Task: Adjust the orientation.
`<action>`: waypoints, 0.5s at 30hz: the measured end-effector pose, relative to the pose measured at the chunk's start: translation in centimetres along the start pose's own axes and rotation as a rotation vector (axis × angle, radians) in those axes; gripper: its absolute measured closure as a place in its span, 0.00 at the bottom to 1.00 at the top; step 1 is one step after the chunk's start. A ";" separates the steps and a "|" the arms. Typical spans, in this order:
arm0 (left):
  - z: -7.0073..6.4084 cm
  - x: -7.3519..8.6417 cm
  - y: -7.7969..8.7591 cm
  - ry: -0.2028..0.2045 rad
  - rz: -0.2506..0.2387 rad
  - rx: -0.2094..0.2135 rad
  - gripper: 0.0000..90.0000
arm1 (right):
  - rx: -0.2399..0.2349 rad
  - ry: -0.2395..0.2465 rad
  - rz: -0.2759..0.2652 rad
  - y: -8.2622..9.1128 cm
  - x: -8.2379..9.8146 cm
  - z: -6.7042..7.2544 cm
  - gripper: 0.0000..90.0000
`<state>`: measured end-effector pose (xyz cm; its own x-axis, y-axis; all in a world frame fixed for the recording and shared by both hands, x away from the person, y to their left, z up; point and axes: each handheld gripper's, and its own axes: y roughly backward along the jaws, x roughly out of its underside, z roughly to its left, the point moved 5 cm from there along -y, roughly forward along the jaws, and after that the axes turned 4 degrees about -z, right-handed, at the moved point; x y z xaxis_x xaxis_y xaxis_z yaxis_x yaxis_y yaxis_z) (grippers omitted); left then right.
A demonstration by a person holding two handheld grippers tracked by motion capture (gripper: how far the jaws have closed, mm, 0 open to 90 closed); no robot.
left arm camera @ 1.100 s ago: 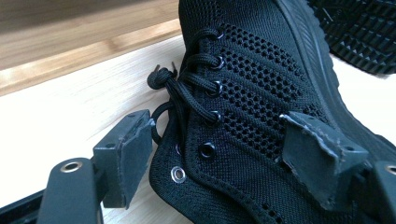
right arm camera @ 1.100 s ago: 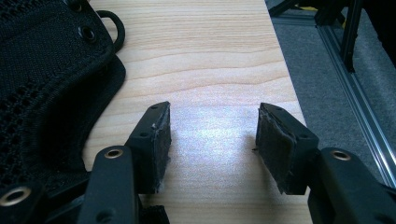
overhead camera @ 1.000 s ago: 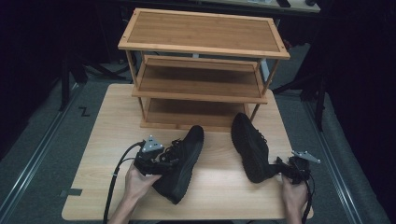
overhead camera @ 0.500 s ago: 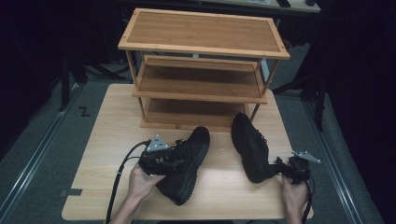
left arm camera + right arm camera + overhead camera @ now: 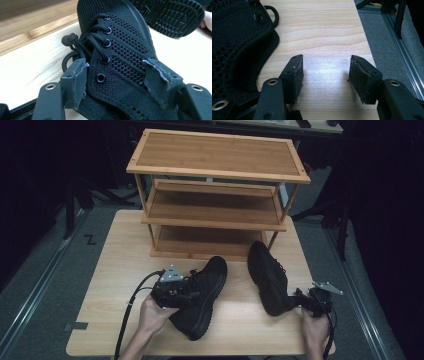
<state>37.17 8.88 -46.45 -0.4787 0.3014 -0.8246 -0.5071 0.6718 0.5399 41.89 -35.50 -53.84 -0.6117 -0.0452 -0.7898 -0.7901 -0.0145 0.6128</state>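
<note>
Two black knit lace-up shoes lie on the wooden table (image 5: 120,270). The nearer shoe (image 5: 202,302) points toward the rack. My left gripper (image 5: 191,289) reaches into it from the left. In the left gripper view that shoe (image 5: 120,45) sits between the jaws, which have just been closing; both pads (image 5: 80,78) rest against its upper beside the eyelets. The other shoe (image 5: 269,276) lies tipped on its side at the right, sole (image 5: 170,17) facing left. My right gripper (image 5: 297,299) is at that shoe's heel, open (image 5: 325,67) over bare wood, with the shoe (image 5: 237,40) just left of its left jaw.
A three-tier wooden shoe rack (image 5: 215,170) stands at the back of the table, its shelves bare. The table's right edge (image 5: 367,50) runs close to my right gripper, with grey floor and a metal rail beyond it.
My left gripper has slid right, onto the nearer shoe's upper, and its jaws have narrowed around it. The shoe has shifted slightly right. The right gripper and its shoe have stayed put.
</note>
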 end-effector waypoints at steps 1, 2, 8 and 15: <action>-0.2 0.0 -0.2 -0.001 -0.002 0.009 0.39 | 0.000 0.000 0.000 0.0 0.0 0.0 0.50; -0.3 -0.1 -0.4 -0.003 -0.005 0.011 0.39 | 0.000 0.001 0.000 0.0 0.0 0.0 0.50; -0.8 -0.3 -0.6 -0.006 -0.003 0.006 0.40 | -0.001 -0.001 0.001 0.0 0.0 0.0 0.50; -1.6 -0.6 -1.1 0.016 -0.024 -0.016 0.42 | -0.001 0.001 0.001 0.0 0.0 0.0 0.50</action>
<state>36.88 6.89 -46.28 -0.4775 0.2742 -0.8348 -0.5302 0.6677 0.5226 41.89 -35.50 -53.84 -0.6123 -0.0459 -0.7893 -0.7896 -0.0153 0.6134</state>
